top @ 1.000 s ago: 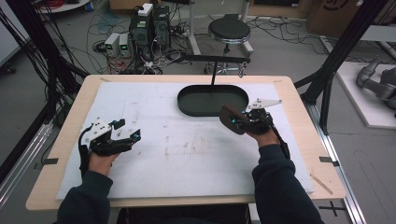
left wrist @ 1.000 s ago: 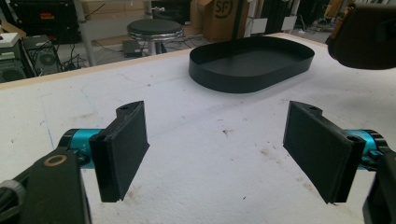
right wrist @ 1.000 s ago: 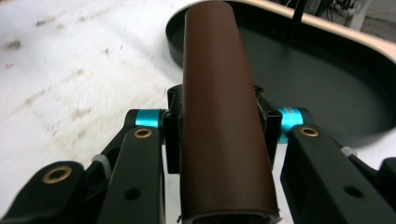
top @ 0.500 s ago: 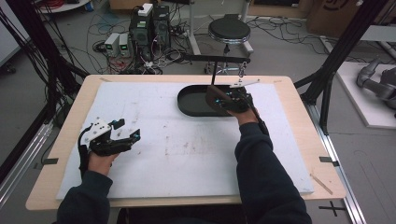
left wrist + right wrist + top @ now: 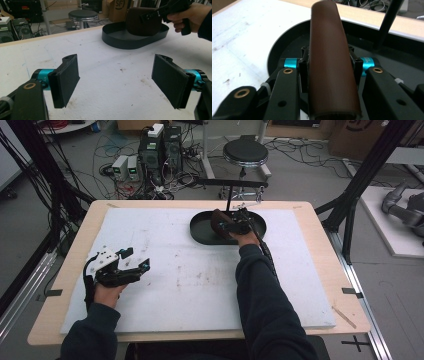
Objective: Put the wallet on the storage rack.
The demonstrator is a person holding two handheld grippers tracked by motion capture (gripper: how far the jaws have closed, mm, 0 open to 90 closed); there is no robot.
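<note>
Right claw [image 5: 329,75]: your jaws are pinched on a brown folded piece [image 5: 329,57]; you hold it above the black oval tray [image 5: 200,231] at the far middle of the tabletop [image 5: 200,285].
Brown piece, position: in the left gripper view it hangs over the tray interior [image 5: 150,37]; whether its lower edge touches the tray floor cannot be told.
Left claw [image 5: 120,80]: your jaws stand spread wide with nothing between them, low over the tabletop at the near left, well apart from the tray.
Risk, release: the piece looks soft and rounded. If you let go while it is up off the tray floor, it may unfold or roll against the tray wall and come to rest half over the rim.
Risk, stand: a thin black post [image 5: 387,22] rises just behind the tray. Push farther forward and your claw or the piece may strike it.
Risk, tray: the tray appears light. A downward or sideways shove from your claw could slide it on the tabletop.
Risk, cable: your trailing cable [image 5: 262,245] lies along the right sleeve; it could snag the tray rim when you draw back.
</note>
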